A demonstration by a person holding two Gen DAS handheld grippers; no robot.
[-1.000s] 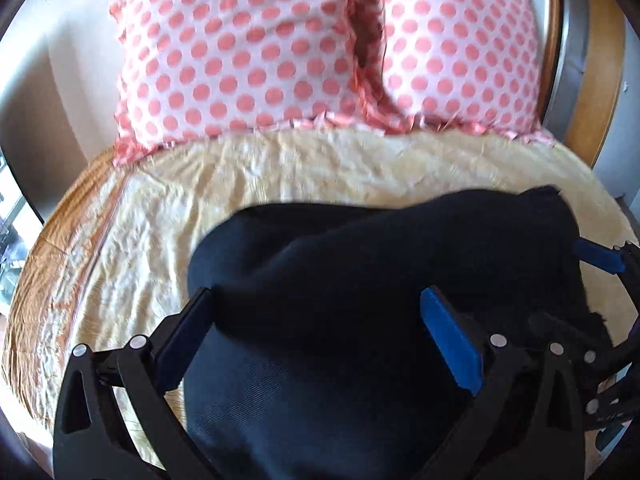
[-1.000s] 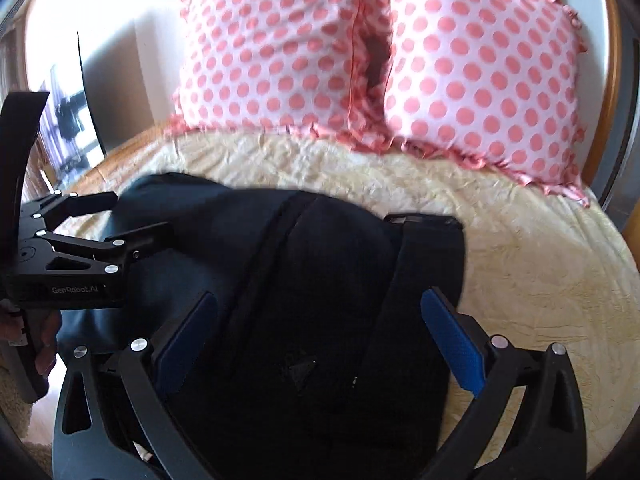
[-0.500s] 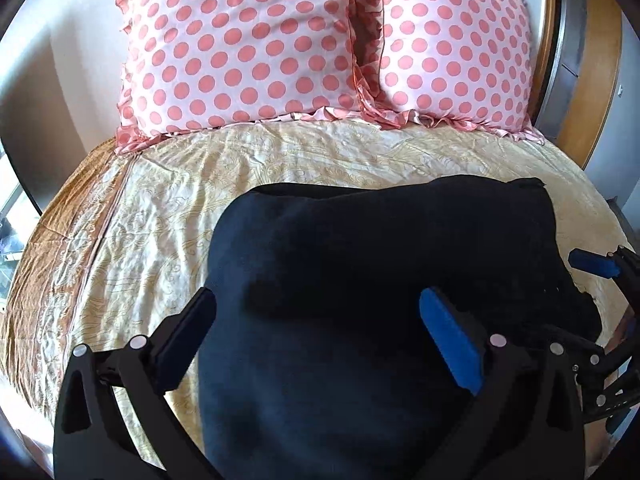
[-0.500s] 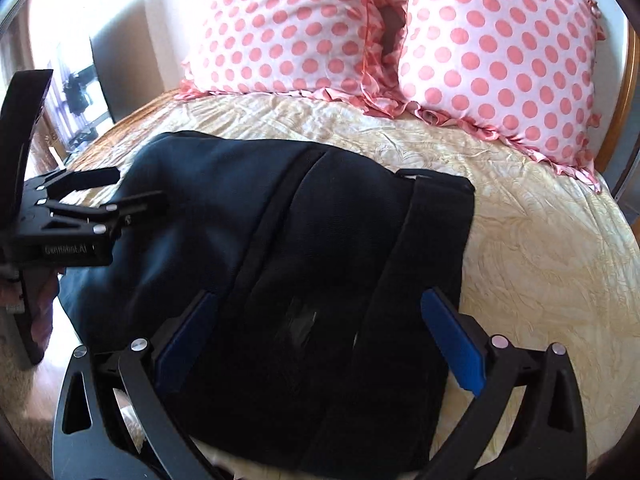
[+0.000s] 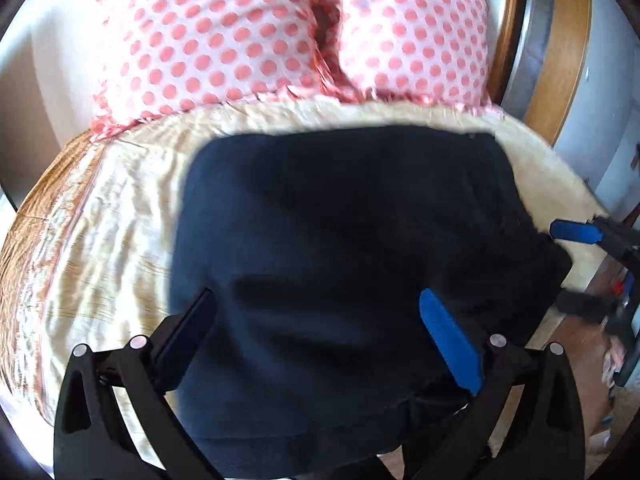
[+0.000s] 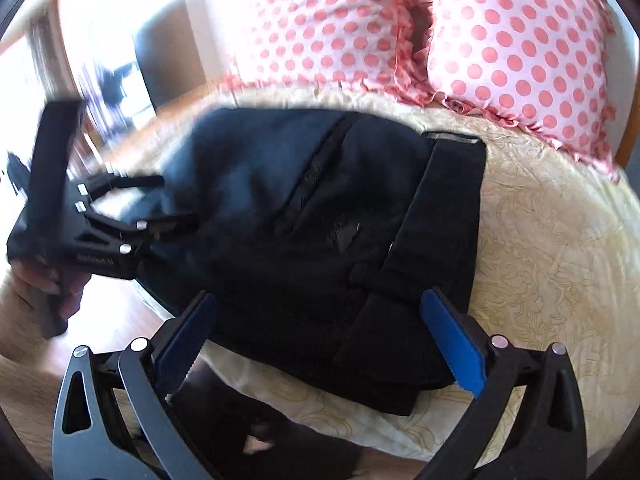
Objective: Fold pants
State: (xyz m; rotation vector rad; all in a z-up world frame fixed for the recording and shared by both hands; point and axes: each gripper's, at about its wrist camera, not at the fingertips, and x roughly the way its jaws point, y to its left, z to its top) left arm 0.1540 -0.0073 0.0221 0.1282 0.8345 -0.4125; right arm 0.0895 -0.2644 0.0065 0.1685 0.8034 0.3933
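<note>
The dark navy pants [image 5: 340, 240] lie folded into a flat block on the cream bedsheet [image 5: 100, 240]. In the right wrist view the pants [image 6: 304, 216] show their waistband [image 6: 448, 208] along the right side. My left gripper [image 5: 320, 332] hovers over the pants' near part, open, with nothing between its fingers. A hand [image 6: 48, 280] holds this left gripper [image 6: 168, 204] at the pants' left edge. My right gripper [image 6: 320, 340] is open and empty above the pants' near edge. The right gripper [image 5: 572, 268] also shows at the pants' right corner.
Two pink polka-dot pillows [image 5: 208, 40] [image 6: 520, 48] lean at the head of the bed. A wooden headboard [image 5: 560, 48] rises at the right. Wooden floor [image 6: 108, 320] lies beyond the bed's near left edge. Bare sheet [image 6: 552, 240] spreads right of the pants.
The pants have gone from a raised bulge to a flat folded block. Both open grippers have drawn back toward the bed's near edge, and floor now shows below them.
</note>
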